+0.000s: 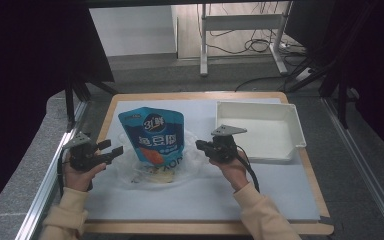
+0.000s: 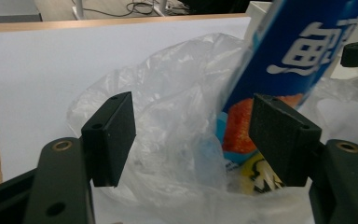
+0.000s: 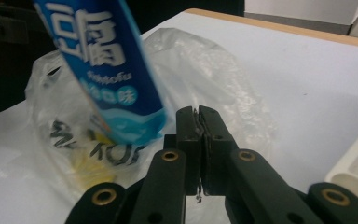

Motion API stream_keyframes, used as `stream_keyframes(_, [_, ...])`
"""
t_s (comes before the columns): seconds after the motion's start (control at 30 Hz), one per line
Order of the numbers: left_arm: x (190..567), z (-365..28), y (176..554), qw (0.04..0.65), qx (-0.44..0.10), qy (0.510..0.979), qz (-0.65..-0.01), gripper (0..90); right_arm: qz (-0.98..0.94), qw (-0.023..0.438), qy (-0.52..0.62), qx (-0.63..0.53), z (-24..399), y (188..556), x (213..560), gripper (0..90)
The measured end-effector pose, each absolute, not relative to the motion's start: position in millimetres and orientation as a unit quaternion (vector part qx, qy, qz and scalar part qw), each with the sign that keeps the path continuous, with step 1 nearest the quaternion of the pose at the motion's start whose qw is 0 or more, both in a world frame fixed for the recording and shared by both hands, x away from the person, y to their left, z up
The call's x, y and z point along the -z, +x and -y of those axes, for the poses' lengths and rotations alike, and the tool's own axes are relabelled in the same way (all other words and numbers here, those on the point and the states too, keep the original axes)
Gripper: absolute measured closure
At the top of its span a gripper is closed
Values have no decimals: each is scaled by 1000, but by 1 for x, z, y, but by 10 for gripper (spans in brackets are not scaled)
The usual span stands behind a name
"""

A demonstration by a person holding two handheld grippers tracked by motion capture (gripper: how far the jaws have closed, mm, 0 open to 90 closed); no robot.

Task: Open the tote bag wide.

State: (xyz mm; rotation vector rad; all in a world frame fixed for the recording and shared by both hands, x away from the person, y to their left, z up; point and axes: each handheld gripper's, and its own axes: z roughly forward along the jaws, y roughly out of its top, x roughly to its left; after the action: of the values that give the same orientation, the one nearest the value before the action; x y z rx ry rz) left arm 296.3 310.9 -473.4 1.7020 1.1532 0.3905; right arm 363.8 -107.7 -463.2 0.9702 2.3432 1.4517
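L gripper jaws wide by plastic bag; R gripper jaws pinch bag film.

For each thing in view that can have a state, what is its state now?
Blue pouch: upright, its lower end inside the plastic bag.
Plastic bag: open, crumpled on the table.
White tray: empty.
Left gripper: open, jaws apart beside the bag.
Right gripper: jaws closed; a thin film edge seems pinched between them.
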Motion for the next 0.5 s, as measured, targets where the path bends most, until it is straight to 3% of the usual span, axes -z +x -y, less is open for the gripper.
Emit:
stream_keyframes(0.33, [472, -305, 283, 497, -152, 713, -472, 311, -804, 102, 302, -501, 111, 351, 458, 603])
stream_keyframes(0.5, [472, -301, 282, 496, -147, 718, -466, 312, -802, 109, 294, -508, 113, 347, 452, 544])
